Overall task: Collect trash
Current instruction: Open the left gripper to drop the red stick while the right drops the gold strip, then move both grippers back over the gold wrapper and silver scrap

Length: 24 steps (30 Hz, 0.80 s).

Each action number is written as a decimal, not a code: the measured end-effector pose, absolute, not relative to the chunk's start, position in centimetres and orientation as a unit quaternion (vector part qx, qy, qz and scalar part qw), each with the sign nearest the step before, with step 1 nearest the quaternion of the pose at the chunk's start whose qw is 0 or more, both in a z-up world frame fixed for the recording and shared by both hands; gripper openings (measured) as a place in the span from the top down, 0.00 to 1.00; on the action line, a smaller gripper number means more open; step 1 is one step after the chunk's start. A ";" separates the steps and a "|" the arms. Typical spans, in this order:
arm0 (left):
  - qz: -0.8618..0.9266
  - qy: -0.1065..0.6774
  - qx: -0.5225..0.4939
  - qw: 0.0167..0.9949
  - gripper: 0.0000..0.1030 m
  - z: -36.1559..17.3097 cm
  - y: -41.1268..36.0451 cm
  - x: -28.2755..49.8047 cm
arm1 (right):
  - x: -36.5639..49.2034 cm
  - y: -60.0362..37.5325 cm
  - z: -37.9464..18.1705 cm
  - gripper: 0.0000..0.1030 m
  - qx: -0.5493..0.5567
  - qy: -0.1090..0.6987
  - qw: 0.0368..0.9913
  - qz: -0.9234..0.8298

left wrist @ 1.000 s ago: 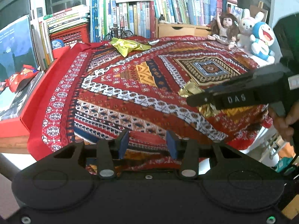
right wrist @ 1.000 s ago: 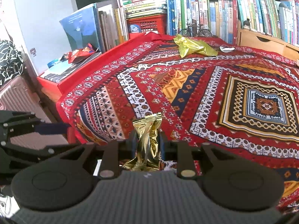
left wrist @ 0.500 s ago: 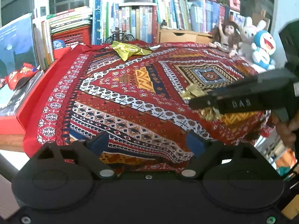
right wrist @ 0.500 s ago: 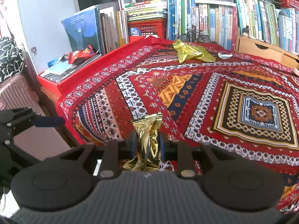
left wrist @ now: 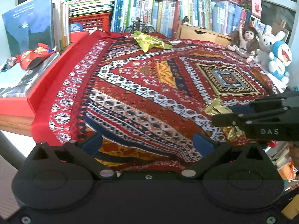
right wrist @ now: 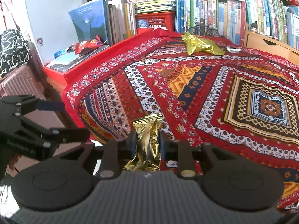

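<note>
Over the near edge of a table draped in a red patterned cloth (left wrist: 130,97), both grippers sit side by side.

Right gripper (right wrist: 146,145): pads pinch a crinkled gold wrapper (right wrist: 147,143). Long axis runs along the fingers, pointing away from the camera toward the cloth; crimped end (right wrist: 148,118) stands clear past the fingertips, the other end bunched back near the gripper body. In the left wrist view the same wrapper (left wrist: 216,108) pokes out beyond the right gripper (left wrist: 224,119), tip toward upper left, above the cloth's near right edge.

Left gripper (left wrist: 147,141): jaws opening, spread wide, nothing between the blue pads (left wrist: 91,142). From the right wrist view it sits at far left (right wrist: 61,119), off the table's near left corner.

Second piece, a yellow-green foil bag (right wrist: 201,45), lies crumpled on the far side of the cloth, long axis roughly left to right, just before a miniature bicycle (right wrist: 203,28) and a row of books (right wrist: 214,11). A small silvery scrap (right wrist: 232,49) is just right of it.

Red snack packet (left wrist: 33,57) rests on a red box (left wrist: 16,102) left of the table. Doll (left wrist: 243,41) and plush toys (left wrist: 274,56) at far right.
</note>
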State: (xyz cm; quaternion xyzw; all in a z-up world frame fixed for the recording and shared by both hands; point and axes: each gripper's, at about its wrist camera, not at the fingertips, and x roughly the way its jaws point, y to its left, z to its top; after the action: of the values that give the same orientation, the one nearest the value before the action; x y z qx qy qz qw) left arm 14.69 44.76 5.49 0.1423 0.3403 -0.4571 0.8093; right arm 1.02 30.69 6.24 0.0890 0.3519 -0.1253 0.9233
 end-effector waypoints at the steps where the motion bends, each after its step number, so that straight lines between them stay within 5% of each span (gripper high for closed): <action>1: -0.457 0.340 0.145 0.809 0.00 5.5 44.8 14.9 | 1.1 30.8 6.2 0.67 0.088 0.353 0.923 -0.123; 8: -0.449 0.328 0.153 0.817 0.00 6.3 45.0 16.0 | 1.7 32.1 6.6 0.61 0.060 0.345 0.931 -0.101; 10: -0.439 0.332 0.142 0.822 0.00 6.4 45.1 16.5 | 1.7 32.6 6.8 0.25 0.049 0.337 0.936 -0.089; 12: -0.428 0.335 0.131 0.829 0.00 6.5 45.2 16.9 | 1.7 33.2 7.0 0.08 0.030 0.325 0.941 -0.087; 15: -0.419 0.338 0.114 0.835 0.00 6.7 45.5 17.6 | 1.8 33.9 7.3 0.00 0.000 0.317 0.944 -0.090; 24: -0.418 0.342 0.117 0.833 0.00 7.0 44.6 18.0 | 2.2 33.1 7.4 0.00 0.012 0.317 0.944 -0.091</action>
State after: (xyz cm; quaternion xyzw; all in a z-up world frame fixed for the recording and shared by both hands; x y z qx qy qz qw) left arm 17.96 44.64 7.00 0.1173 0.3416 -0.4184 0.8334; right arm 2.21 33.08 7.36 0.0117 0.3174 -0.0913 0.9438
